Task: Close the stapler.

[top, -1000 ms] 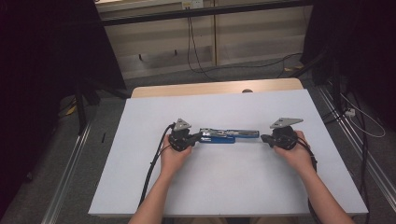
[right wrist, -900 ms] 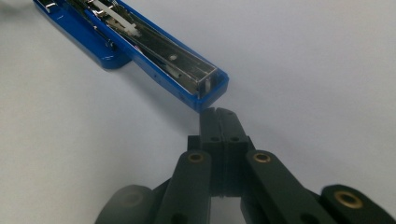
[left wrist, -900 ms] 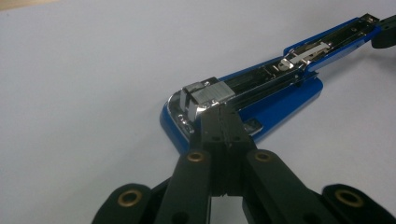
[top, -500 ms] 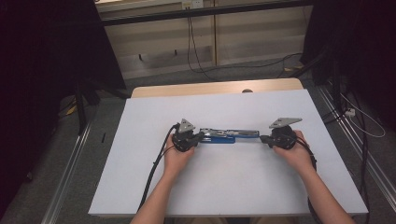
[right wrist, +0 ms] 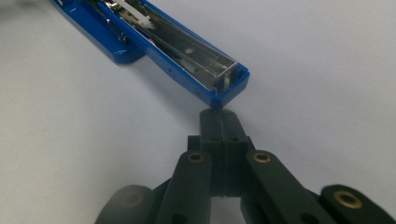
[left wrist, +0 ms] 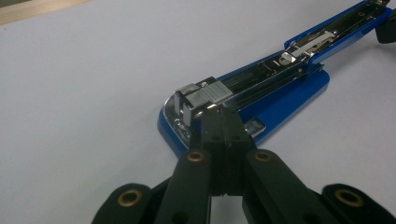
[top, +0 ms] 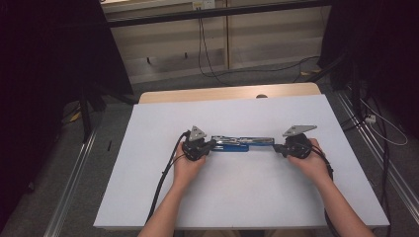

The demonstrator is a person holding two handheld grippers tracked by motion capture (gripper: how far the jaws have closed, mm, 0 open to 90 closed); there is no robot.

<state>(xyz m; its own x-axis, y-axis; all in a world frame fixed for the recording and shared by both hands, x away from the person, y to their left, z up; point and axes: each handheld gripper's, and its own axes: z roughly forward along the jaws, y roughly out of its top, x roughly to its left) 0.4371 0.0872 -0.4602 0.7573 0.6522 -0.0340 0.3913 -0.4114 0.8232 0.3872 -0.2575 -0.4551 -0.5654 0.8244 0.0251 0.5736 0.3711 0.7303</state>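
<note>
A blue stapler [top: 240, 143] lies swung open flat along the middle of the white table [top: 247, 197], its metal staple channel facing up. My left gripper [top: 211, 145] is at its left end, jaws shut together. In the left gripper view the shut tips [left wrist: 223, 116] rest against the metal head of the stapler [left wrist: 261, 88] over the blue base. My right gripper [top: 276, 148] is at the opposite end, also shut. In the right gripper view its tips [right wrist: 219, 116] sit just short of the end of the stapler's [right wrist: 187, 51] blue cover. Nothing is pinched in either.
The white board covers a wooden table whose far edge [top: 222, 94] shows beyond it. Black cables [top: 163, 182] trail from both grippers toward the near edge. Metal rails [top: 74, 187] run along the floor on both sides, and more cables lie on the floor behind.
</note>
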